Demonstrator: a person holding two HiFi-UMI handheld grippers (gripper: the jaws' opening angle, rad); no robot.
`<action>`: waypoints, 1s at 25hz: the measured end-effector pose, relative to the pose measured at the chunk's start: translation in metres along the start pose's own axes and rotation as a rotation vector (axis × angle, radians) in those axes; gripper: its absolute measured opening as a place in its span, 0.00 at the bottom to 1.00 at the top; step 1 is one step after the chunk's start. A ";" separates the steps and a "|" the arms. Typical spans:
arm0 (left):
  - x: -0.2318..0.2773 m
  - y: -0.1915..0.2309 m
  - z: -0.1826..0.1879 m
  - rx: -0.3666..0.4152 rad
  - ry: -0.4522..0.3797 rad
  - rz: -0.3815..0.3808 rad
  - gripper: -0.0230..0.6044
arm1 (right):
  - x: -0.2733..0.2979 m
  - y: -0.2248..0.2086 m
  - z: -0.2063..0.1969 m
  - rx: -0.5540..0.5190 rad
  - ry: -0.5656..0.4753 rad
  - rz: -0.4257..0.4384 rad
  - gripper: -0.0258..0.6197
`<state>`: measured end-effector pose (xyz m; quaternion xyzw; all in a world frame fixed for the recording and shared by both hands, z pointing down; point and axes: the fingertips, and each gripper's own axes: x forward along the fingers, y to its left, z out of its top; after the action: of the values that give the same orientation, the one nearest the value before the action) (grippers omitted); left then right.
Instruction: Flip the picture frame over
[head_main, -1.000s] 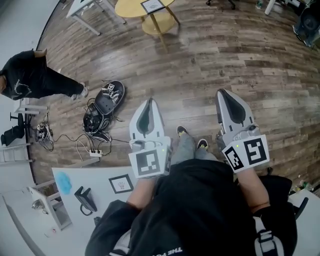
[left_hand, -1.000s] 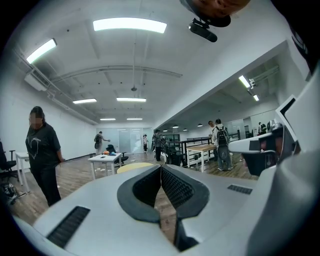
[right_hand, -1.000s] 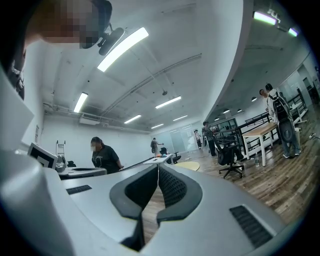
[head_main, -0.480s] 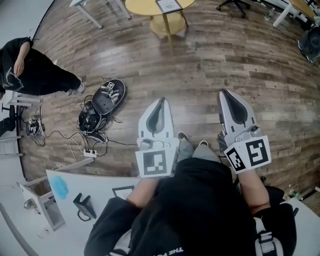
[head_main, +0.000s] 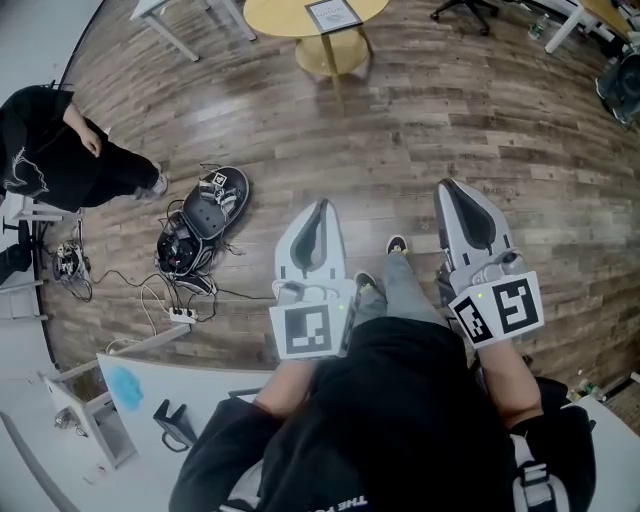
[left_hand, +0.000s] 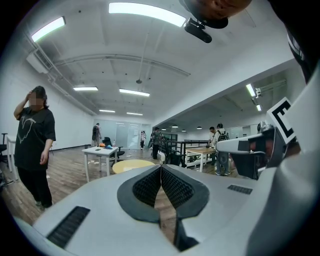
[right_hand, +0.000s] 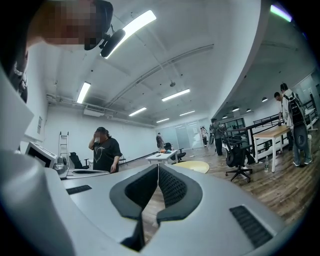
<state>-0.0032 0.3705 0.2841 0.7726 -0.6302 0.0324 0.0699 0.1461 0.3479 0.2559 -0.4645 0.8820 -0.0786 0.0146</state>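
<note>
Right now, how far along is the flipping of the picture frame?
Nothing looks done: the picture frame lies on the round yellow table, far ahead. In hand: nothing; the left gripper and right gripper are shut, empty. Remaining: reach the table, grasp the frame, flip it.

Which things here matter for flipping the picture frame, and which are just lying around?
For the job: picture frame, round yellow table under it, left gripper, right gripper, both shut, empty.
Lying about: black gear with cables, power strip, blue cloth.
</note>
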 end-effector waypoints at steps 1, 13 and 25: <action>0.008 -0.001 0.001 0.005 0.004 0.002 0.07 | 0.005 -0.007 0.002 0.003 -0.006 0.000 0.07; 0.131 -0.042 0.026 0.087 0.021 0.000 0.07 | 0.064 -0.127 0.027 0.025 -0.067 -0.013 0.07; 0.199 0.002 0.028 0.092 0.035 0.023 0.07 | 0.140 -0.156 0.022 0.049 -0.045 -0.022 0.07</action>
<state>0.0346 0.1727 0.2840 0.7671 -0.6355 0.0755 0.0450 0.1962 0.1434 0.2644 -0.4755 0.8740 -0.0897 0.0447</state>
